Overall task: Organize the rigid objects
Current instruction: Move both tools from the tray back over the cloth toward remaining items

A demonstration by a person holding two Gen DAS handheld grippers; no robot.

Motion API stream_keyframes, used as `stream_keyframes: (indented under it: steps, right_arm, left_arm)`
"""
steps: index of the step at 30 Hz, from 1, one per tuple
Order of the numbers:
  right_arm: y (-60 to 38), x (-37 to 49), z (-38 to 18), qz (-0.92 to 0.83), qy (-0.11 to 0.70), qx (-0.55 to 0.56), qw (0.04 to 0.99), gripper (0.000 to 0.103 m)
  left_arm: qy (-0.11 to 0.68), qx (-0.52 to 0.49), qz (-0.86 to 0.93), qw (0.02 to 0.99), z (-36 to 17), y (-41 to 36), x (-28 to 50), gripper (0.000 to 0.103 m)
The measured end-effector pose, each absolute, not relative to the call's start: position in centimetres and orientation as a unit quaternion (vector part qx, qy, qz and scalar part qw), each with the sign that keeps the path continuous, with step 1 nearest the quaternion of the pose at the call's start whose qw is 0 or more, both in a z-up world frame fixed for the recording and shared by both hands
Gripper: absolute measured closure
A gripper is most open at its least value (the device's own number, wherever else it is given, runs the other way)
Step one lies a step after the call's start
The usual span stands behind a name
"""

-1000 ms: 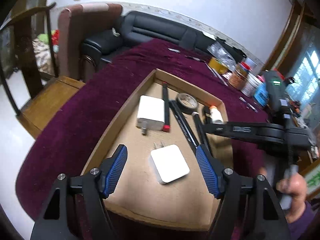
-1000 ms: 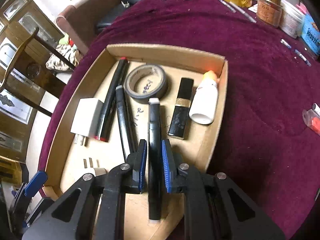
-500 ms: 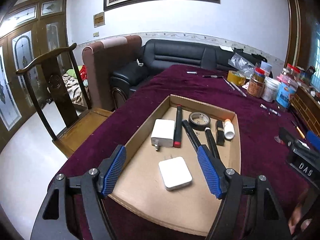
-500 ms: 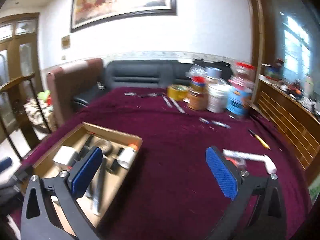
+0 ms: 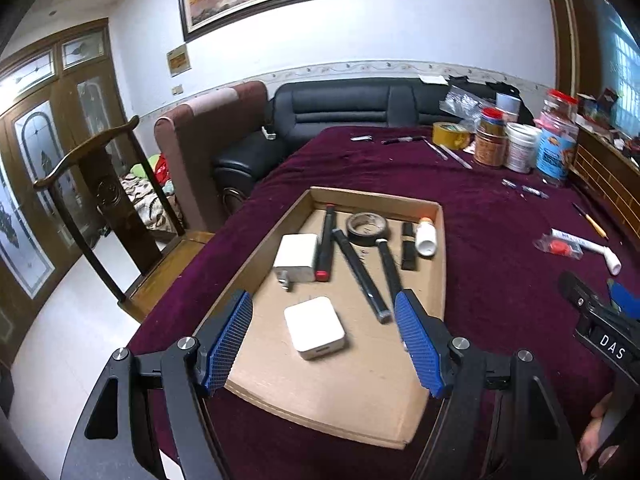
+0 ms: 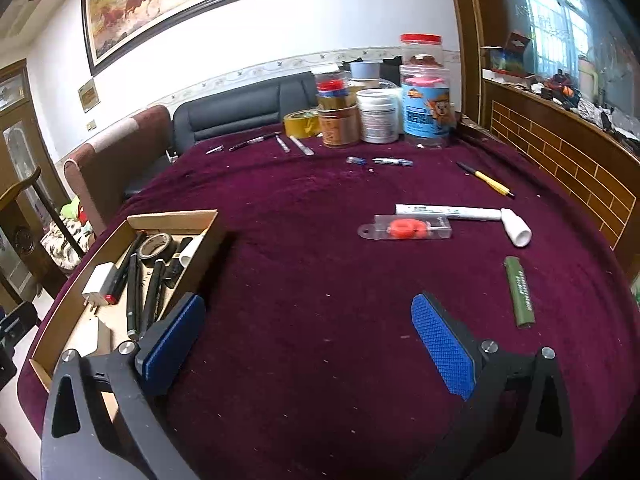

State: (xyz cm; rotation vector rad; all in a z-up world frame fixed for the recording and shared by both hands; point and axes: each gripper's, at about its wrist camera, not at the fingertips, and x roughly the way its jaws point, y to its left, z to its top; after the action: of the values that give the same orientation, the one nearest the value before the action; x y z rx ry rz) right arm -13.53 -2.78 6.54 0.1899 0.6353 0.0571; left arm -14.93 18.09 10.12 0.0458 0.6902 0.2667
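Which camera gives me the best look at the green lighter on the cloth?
Right wrist view: the green lighter lies fully visible on the maroon cloth, right of the open jaws. The left wrist view does not show it.

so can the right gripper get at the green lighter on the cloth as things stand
Probably yes. The right gripper is open and empty, and the green lighter lies alone on the maroon cloth, just beyond its right finger, with nothing over it or touching it.
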Motion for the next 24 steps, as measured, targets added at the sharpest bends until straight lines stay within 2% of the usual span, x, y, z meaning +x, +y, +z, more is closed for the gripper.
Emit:
stream_keyframes:
  steps: [24]
  right_arm:
    - [-7.4,-13.4,6.4,0.013,0.320,0.122,0.939,0.000]
  left_arm:
    - [0.357,0.031,0.092,0.929,9.2,16.4,-15.2,0.035]
